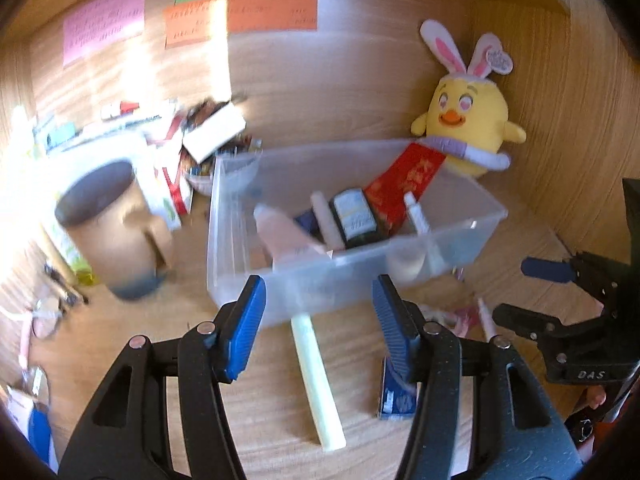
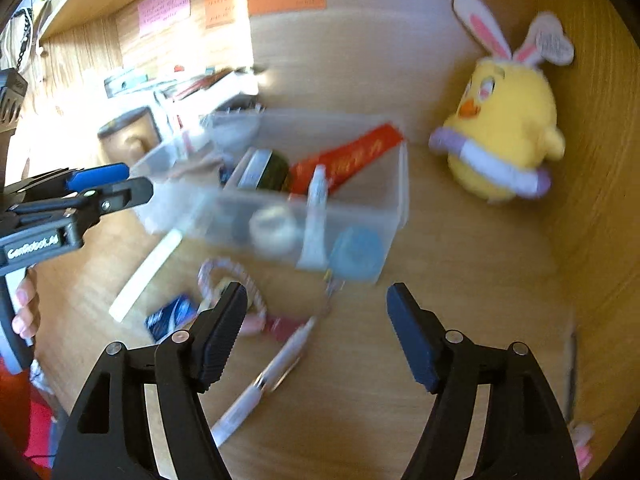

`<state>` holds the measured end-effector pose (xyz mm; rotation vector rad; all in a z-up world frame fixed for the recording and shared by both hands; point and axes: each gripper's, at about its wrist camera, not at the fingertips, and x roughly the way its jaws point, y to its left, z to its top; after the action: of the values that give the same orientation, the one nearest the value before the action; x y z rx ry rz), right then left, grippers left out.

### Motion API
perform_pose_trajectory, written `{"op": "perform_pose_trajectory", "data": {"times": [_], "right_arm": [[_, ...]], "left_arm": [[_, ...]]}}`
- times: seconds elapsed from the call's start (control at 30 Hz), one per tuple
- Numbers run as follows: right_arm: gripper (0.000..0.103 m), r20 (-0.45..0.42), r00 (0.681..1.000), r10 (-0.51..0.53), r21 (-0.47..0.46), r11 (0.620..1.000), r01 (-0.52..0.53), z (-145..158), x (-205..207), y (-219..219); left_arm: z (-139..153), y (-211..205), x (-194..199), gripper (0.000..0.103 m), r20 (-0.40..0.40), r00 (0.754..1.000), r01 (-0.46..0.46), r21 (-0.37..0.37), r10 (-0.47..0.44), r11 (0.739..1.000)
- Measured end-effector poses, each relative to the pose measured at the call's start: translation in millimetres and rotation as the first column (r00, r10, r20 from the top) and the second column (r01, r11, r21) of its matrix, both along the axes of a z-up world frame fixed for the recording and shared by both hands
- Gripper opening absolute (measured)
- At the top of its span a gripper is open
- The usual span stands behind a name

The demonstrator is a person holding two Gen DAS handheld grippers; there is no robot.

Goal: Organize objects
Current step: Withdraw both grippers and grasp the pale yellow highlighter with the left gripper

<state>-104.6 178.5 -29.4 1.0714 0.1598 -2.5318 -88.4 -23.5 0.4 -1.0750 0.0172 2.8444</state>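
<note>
a wooden desk (image 1: 280, 432) with wood-grain back and side panels forms an alcove; pink, green and orange notes (image 1: 240, 16) are stuck on the back panel at 12 o'clock. the clear plastic bin (image 1: 280, 280) sits mid-desk, holding tubes, a red packet and a dark box. a yellow plush chick (image 1: 468, 120) stands at 2 o'clock from the bin, a brown mug (image 1: 116, 240) at 9 o'clock beside a cluttered pile. the left gripper (image 1: 318, 304) stands open and empty, a pale stick (image 1: 316, 376) on the desk between its jaws. the right gripper (image 2: 316, 316) is likewise open, holding nothing, above a pen (image 2: 264, 380).
</note>
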Motion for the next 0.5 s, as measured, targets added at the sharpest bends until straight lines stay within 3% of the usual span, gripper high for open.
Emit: {"op": "perform_pose_trajectory", "data": {"times": [0.27,0.4,0.5], "right_arm": [[0.069,0.105,0.994,0.023,-0.023,1.000,-0.021,-32.3,22.7,-6.1],[0.069,0.077,0.996,0.044,0.071,0.996,-0.050,-41.6,37.4,-14.1],[0.066,0.060,0.996,0.059,0.087,0.994,-0.064,-42.9,41.9,-14.3]], "left_arm": [[-39.8,-8.7,13.1,0.056,0.121,0.993,-0.009,0.032,0.005,0.999],[-48.8,-9.2,16.5,0.056,0.147,0.989,-0.012,0.020,0.009,1.000],[-52.6,-10.2,13.2,0.055,0.170,0.985,-0.014,0.028,0.009,1.000]]}}
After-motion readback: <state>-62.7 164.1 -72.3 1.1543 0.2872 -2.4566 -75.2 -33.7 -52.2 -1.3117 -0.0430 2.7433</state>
